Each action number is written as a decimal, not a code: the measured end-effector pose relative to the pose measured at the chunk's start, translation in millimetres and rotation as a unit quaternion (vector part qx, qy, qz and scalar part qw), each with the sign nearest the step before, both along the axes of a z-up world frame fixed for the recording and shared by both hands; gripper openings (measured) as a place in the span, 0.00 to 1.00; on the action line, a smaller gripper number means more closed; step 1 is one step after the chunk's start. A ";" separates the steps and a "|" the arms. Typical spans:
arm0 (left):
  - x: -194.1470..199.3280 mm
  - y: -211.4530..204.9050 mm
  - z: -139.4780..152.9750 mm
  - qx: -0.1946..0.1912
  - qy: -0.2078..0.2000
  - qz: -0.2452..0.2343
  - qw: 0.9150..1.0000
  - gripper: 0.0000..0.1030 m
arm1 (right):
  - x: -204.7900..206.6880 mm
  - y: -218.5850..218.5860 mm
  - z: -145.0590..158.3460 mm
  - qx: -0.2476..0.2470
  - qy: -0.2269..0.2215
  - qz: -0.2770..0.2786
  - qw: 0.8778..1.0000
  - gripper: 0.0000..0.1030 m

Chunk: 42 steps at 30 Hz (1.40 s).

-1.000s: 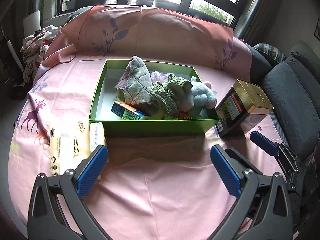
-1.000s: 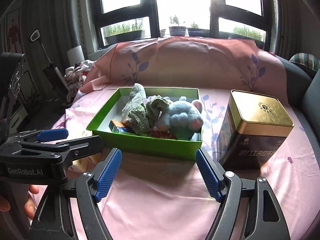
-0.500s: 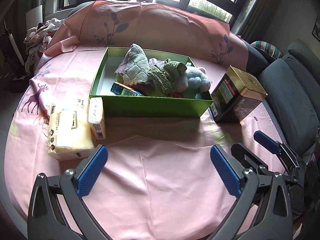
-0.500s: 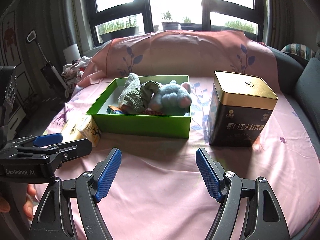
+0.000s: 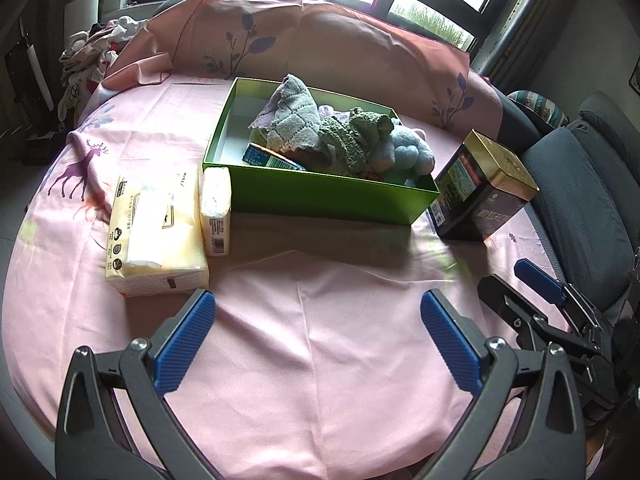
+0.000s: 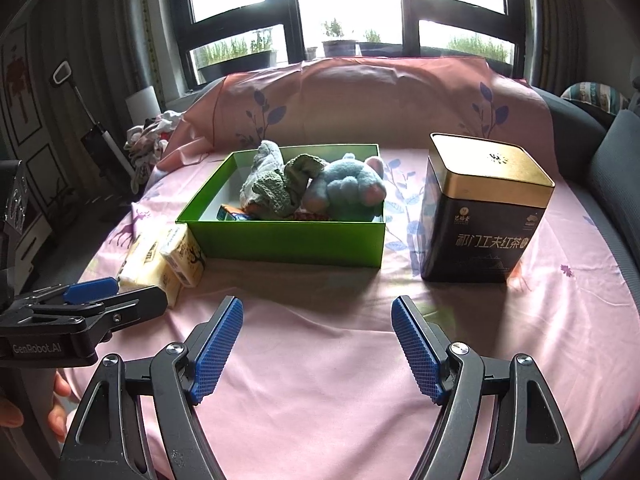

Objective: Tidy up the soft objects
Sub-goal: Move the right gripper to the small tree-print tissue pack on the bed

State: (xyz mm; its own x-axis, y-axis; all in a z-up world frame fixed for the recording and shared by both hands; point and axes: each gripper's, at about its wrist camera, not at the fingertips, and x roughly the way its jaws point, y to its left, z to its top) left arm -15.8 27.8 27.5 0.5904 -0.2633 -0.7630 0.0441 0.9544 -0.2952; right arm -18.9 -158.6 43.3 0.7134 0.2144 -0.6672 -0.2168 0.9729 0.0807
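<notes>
A green box (image 5: 320, 196) (image 6: 288, 240) sits on the pink-covered table and holds a grey quilted cloth (image 5: 292, 116) (image 6: 262, 164), a green knitted cloth (image 5: 352, 136) (image 6: 288, 184), a blue plush toy (image 5: 408, 152) (image 6: 348, 188) and a small blue carton (image 5: 268, 158). My left gripper (image 5: 318, 340) hangs open over bare cloth well in front of the box. My right gripper (image 6: 318, 344) is open too, with nothing between its fingers, and shows at the right edge of the left wrist view (image 5: 536, 292).
Two tissue packs (image 5: 156, 224) (image 5: 216, 204) lie left of the box. A black tin with a gold lid (image 5: 484, 196) (image 6: 484, 208) stands to its right. Grey seats (image 5: 584, 208) flank the table's right edge. A hand (image 6: 60, 404) holds the left gripper.
Both grippers have drawn back from the box, so it looks smaller and farther away. The tissue packs and the whole tin have come into view. Both stay open.
</notes>
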 end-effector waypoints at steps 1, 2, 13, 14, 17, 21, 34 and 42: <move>-0.5 1.5 -1.5 -0.003 0.002 0.000 1.000 0.99 | 0.3 1.1 -0.7 0.000 0.001 0.000 1.000 0.75; -0.4 3.0 -2.9 -0.007 0.004 0.001 1.000 0.99 | 0.6 2.0 -1.4 -0.001 0.002 0.000 1.000 0.75; -4.0 27.1 -9.3 -0.076 -0.008 -0.010 0.997 0.99 | 12.6 16.5 -24.6 -0.004 0.034 0.013 0.999 0.75; -5.1 32.6 -9.3 -0.078 -0.012 -0.006 0.997 0.99 | 14.6 20.6 -28.8 0.001 0.040 0.022 0.999 0.75; -6.3 52.1 -12.2 -0.078 -0.015 0.017 0.997 0.99 | 22.9 39.7 -41.7 0.021 0.061 0.056 0.996 0.75; -6.1 80.2 -20.2 -0.085 -0.011 0.049 0.995 0.99 | 43.9 75.2 -58.5 0.061 0.091 0.104 0.989 0.75; -9.4 145.0 -32.5 -0.098 -0.006 0.117 0.988 0.99 | 124.5 159.2 -83.2 0.144 0.123 0.146 0.971 0.63; 2.9 114.8 -38.4 -0.110 0.008 0.075 0.991 0.99 | 99.7 91.7 -89.0 0.216 0.160 0.111 0.957 0.24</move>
